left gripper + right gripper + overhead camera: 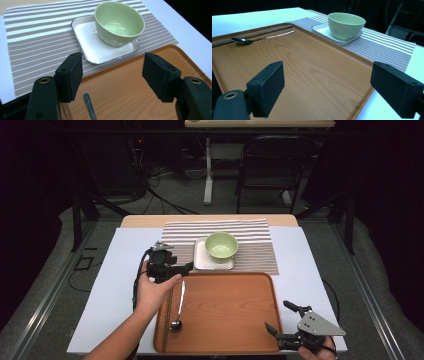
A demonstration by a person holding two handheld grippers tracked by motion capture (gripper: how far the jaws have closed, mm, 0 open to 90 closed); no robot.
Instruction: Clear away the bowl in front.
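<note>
Standing wide apart, the jaws of the left gripper (112, 75) have nothing between them; below the gap lies bare tray wood and the dark tip of the spoon handle (89, 106), untouched. No earlier frame is needed to see that the pads press on nothing. The jaws of the right gripper (332, 92) also stand well open, empty, above the near right part of the wooden tray (312, 72).

In the left gripper view the spoon's bowl is cut off by the bottom edge, so just the end of its handle can be made out. In the high view the spoon (178, 307) lies lengthwise near the tray's left rim, bowl towards the person, just beside a pair of dark chopsticks (169, 307) that are hard to make out against the wood. The right hand is cut off at the bottom edge of the high view.

In the high view the left forearm comes in from the bottom, its hand wrapped round the gripper at the tray's far left corner, jaws pointing right. The right gripper sits low at the tray's near right corner, aimed left.

Farther off, a green bowl (221, 245) stands on a white square plate (202, 261), on a striped placemat (250, 240) across the worktop (112, 285).
</note>
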